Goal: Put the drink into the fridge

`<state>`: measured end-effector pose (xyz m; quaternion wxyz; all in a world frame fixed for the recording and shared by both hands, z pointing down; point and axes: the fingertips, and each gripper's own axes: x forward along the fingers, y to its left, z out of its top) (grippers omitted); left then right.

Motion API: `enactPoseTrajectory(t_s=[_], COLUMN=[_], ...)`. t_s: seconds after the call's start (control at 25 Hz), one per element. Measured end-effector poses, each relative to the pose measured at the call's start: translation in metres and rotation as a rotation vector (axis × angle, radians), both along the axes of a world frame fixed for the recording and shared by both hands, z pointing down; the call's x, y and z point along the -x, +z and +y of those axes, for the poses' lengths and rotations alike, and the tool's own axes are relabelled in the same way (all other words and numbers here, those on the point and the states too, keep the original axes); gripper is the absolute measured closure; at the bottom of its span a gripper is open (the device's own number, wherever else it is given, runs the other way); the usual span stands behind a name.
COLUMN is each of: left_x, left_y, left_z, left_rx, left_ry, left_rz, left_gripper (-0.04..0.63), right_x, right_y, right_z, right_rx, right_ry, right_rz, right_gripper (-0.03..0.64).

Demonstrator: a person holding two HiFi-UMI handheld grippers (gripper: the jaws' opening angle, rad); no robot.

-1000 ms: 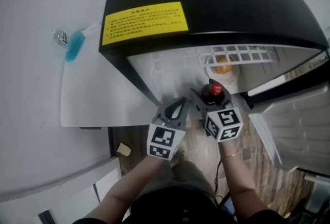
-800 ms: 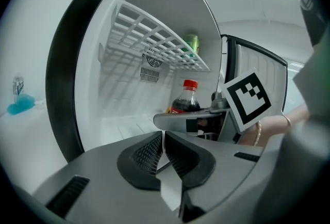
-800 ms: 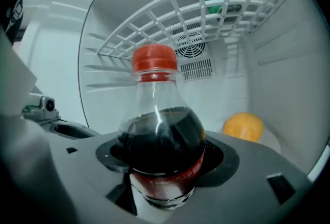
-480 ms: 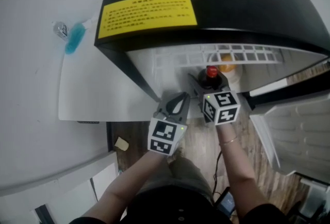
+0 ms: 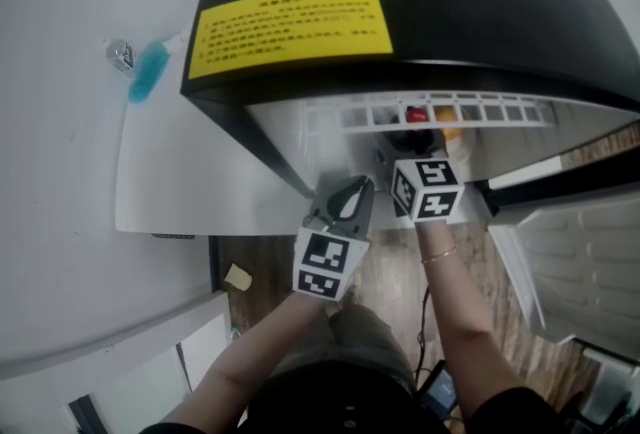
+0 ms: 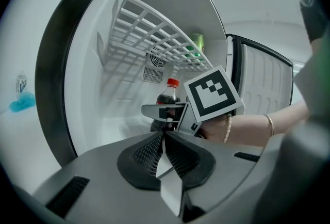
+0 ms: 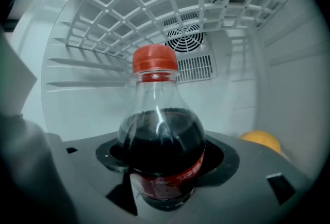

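White surface (image 5: 60, 182) at left. Left gripper (image 5: 347, 194), jaws pressed together and empty, hangs above wood floor (image 5: 385, 272) at the fridge (image 5: 450, 2) mouth. Right gripper (image 6: 164, 113) jaws pinch the drink bottle (image 7: 161, 150) inside the white cavity, beneath the wire shelf (image 7: 154, 1). Fridge door (image 5: 580, 252) stands open at right.

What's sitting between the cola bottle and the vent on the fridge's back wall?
Nothing. The right gripper view shows bare space from bottle to vent; the wire shelf runs overhead, an orange fruit sits off right.
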<state>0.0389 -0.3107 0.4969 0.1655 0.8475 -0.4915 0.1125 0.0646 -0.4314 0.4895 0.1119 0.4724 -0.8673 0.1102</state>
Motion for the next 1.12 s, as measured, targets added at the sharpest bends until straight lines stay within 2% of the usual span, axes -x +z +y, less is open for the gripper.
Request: enactPoseTrajectory(t_s=[0.2,0.4,0.76,0.96,1.12], left_x=[0.003,0.003,-0.001,0.0,0.0], left_y=[0.002,0.004,0.006,0.01,0.01], left_z=[-0.002,-0.004,-0.008,-0.007,-0.007], left_rx=[-0.001,0.007,0.017,0.025,0.028], left_ry=[-0.016,-0.019,-0.005,0.004,0.008], left_rz=[0.0,-0.002,-0.013,-0.021,-0.023], left_gripper=[0.589,0.588,0.589,0.589,0.589], right_x=[0.001,0.006,0.007,0.006,0.008], right_y=[0.0,0.001,-0.001,0.001,0.005], right_z=[-0.012,-0.019,-0.023,-0.022,-0.021], right_rx=[-0.019,-0.041,-0.069,-0.062,-0.048], right_ry=[0.028,0.021,0.028,0.015,0.01], right_rz=[-0.001,0.038,0.022,0.007,0.046], right_gripper=[0.287,0.287,0.287,0.287,0.287])
